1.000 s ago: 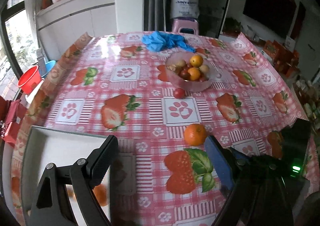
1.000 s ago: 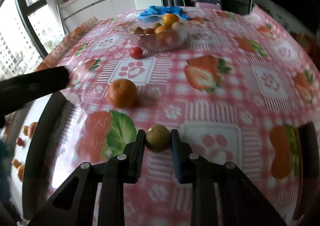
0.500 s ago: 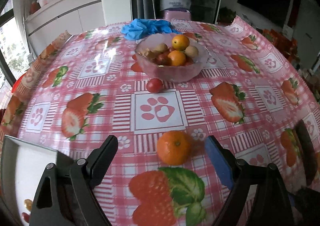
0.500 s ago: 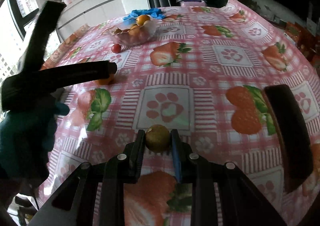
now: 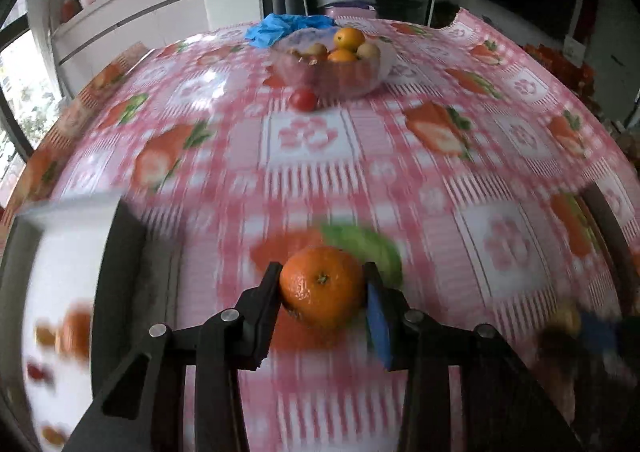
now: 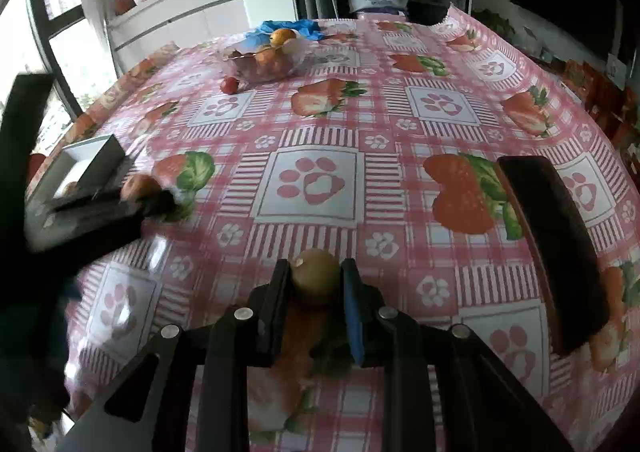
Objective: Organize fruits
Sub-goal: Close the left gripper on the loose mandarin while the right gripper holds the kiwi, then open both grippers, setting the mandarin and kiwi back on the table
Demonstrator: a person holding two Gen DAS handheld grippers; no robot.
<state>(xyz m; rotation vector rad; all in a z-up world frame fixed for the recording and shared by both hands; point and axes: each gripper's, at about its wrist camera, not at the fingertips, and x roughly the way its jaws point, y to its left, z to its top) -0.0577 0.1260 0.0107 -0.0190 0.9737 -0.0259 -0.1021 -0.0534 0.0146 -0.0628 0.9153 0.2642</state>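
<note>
My left gripper point(image 5: 322, 284) is shut on an orange point(image 5: 322, 286) and holds it above the strawberry tablecloth. My right gripper point(image 6: 314, 280) is shut on a small brown-green fruit point(image 6: 314, 276). A clear bowl of mixed fruit point(image 5: 332, 69) stands at the far middle of the table, with a red tomato point(image 5: 303, 99) just in front of it. A white tray point(image 5: 60, 292) with small fruits in it lies at the left. In the right wrist view the bowl point(image 6: 264, 59), the tomato point(image 6: 229, 85) and the tray point(image 6: 86, 161) show at the left.
A blue cloth point(image 5: 280, 27) lies behind the bowl. A dark curved object point(image 6: 556, 244) sits on the table at the right. The left gripper with its orange point(image 6: 140, 187) shows blurred at the left of the right wrist view.
My left gripper has closed on the orange and lifted it. My right gripper still holds the small fruit and has turned a little to the left.
</note>
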